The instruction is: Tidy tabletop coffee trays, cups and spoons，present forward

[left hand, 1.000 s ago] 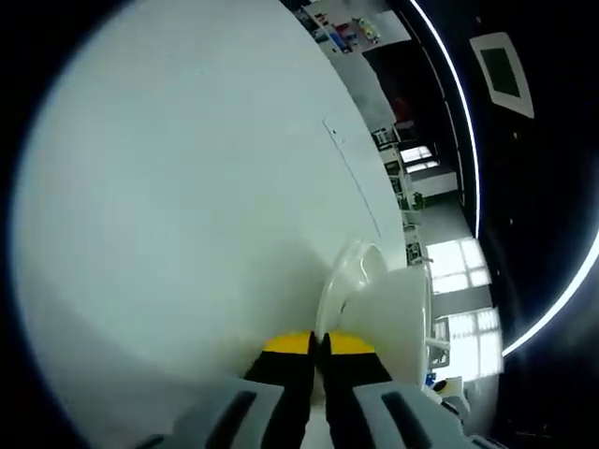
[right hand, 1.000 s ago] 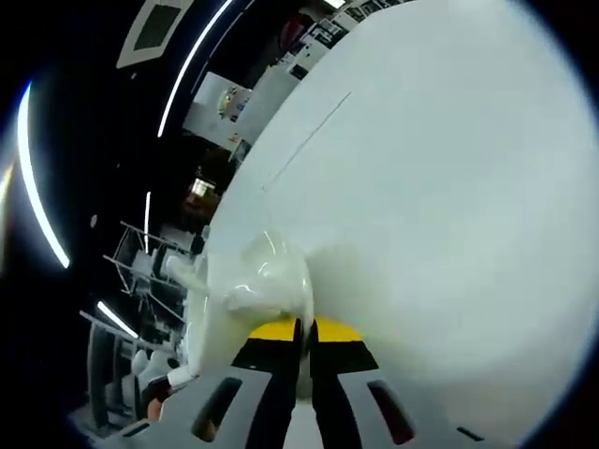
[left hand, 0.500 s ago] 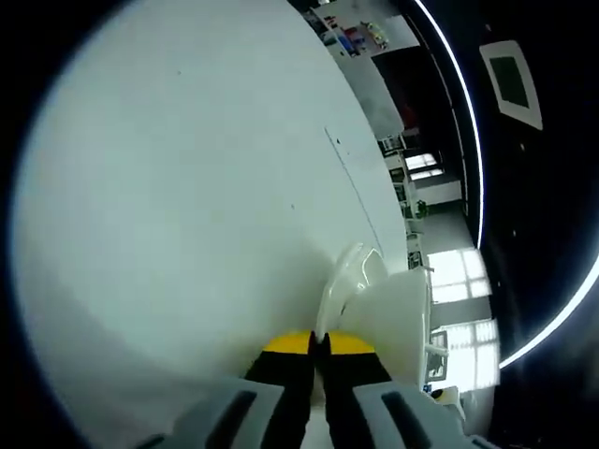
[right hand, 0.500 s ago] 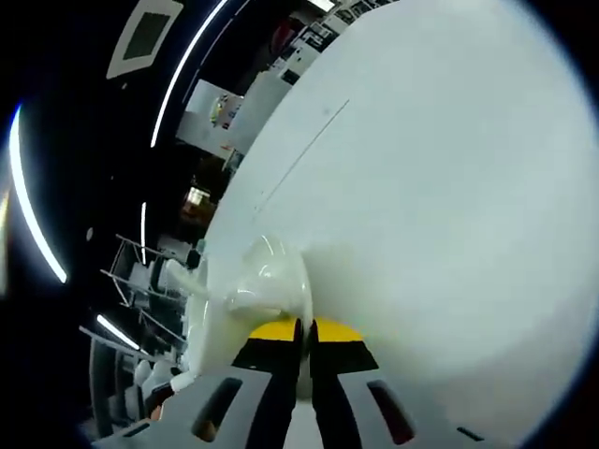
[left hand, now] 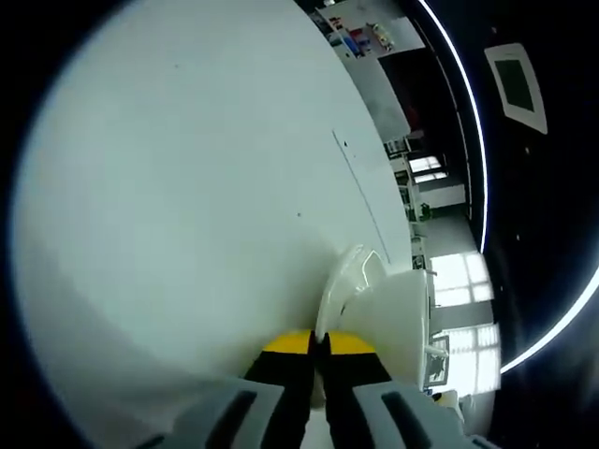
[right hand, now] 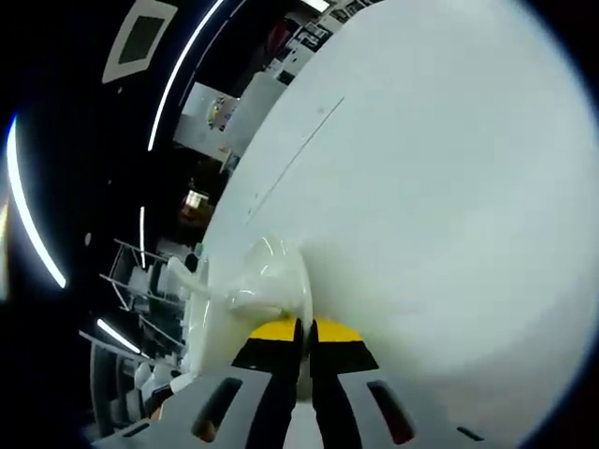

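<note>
Left gripper [left hand: 316, 348] jaws pinch white tray [left hand: 348, 281] rim; right gripper [right hand: 301, 339] jaws pinch tray's other edge. Cup [right hand: 271, 281] in right gripper view. Big white worktop [left hand: 187, 187], lots of room.

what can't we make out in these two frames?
- Left gripper view: the white piece pinched in the left gripper is edge-on and cut off by the jaws; cup, saucer or tray, cannot tell.
- Right gripper view: same for the white piece in the right gripper.
- Both views: spoons, other cups hidden by the white surface.
- Background shelves: too small to read.
</note>
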`<state>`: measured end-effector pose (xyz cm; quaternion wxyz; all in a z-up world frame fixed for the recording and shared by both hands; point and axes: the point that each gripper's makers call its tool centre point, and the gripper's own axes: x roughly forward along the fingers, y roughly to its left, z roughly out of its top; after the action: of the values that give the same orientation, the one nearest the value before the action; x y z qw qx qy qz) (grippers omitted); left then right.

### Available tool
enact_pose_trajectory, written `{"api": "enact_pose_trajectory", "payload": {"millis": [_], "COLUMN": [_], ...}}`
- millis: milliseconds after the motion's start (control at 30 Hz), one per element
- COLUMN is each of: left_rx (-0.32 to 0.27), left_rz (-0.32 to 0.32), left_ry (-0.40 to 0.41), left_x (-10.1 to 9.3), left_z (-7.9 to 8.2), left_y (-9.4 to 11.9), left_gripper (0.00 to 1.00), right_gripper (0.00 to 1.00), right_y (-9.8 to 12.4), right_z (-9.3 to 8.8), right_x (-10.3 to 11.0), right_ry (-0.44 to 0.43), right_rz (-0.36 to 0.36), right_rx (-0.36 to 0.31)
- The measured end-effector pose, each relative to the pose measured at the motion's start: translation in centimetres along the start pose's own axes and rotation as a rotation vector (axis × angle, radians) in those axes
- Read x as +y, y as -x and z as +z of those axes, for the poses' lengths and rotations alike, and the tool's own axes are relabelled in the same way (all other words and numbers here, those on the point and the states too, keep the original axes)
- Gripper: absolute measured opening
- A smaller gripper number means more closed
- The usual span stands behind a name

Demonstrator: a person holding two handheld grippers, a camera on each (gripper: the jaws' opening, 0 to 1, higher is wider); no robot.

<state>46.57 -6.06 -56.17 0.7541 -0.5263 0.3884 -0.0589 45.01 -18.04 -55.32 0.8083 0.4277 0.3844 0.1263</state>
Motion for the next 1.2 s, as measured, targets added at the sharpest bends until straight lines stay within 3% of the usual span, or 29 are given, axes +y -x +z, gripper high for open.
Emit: {"api": "enact_pose_trajectory", "payload": {"millis": [167,533,767,933,1200], "left_rx": [-0.004,-0.023,-0.055,-0.058,-0.073], "left_rz": [0.008,-0.001,-0.048,-0.049,-0.056], "left_ry": [0.011,0.002,-0.035,-0.02,-0.033], "left_x": [0.4,0.5,0.3,0.4,0.1], "left_z": [0.3,-0.5,-0.4,0.4,0.3], "left_y": [-0.5,-0.5,-0.5,-1.0,-0.9], "left_gripper": [0.05,0.07,0.09,0.08,0.09], "right_gripper": [0.05,0.06,0.08,0.08,0.09], "right_y": [-0.5,-1.0,-1.2,-1.4,-1.5], "right_z": [0.1,0.2,0.5,0.5,0.5], "right_x": [-0.4,-0.8,-0.6,-0.5,-0.4], "right_ry": [-0.004,-0.01,0.058,0.063,0.085], "right_rz": [-0.007,-0.003,0.017,0.015,0.027], "right_rx": [0.004,-0.022,-0.073,-0.064,-0.076]}}
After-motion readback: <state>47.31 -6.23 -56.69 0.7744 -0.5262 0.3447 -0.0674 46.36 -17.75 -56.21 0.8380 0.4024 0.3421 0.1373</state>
